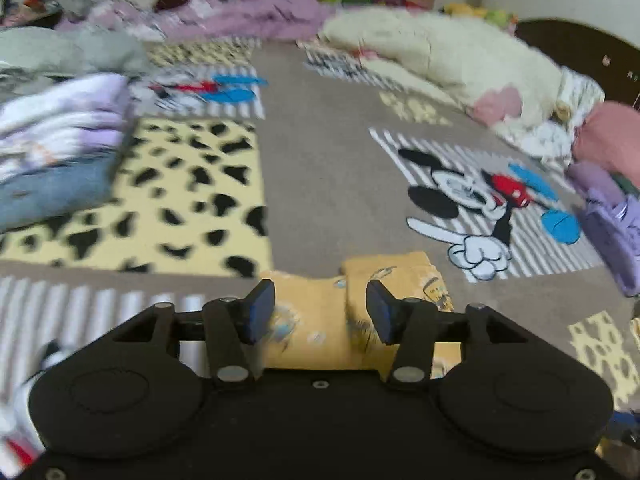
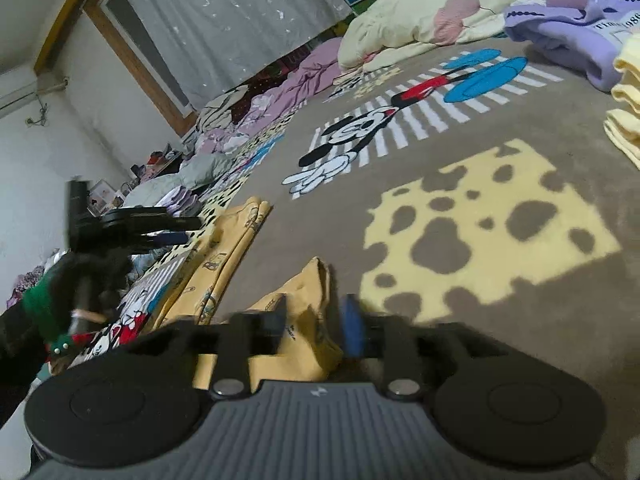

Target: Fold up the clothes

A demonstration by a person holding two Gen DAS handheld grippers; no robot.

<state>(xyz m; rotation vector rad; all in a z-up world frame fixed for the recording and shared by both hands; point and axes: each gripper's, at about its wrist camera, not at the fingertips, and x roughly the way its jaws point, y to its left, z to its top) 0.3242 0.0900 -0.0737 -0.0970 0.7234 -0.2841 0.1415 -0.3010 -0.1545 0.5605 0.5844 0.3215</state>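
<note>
The yellow printed garment [image 1: 316,320] lies on the bed blanket [image 1: 320,140] at bottom centre. It's thin, floppy cotton, so I'd pinch a hem corner. The left tool [image 1: 320,308] and right tool [image 2: 316,320] are both partly spread, pads off the cloth.

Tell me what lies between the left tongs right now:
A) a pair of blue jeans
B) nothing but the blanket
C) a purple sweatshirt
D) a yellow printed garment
D: in the left wrist view the yellow printed garment lies on the cartoon-mouse blanket between the open pads of the left tongs, which do not press on it.
</note>
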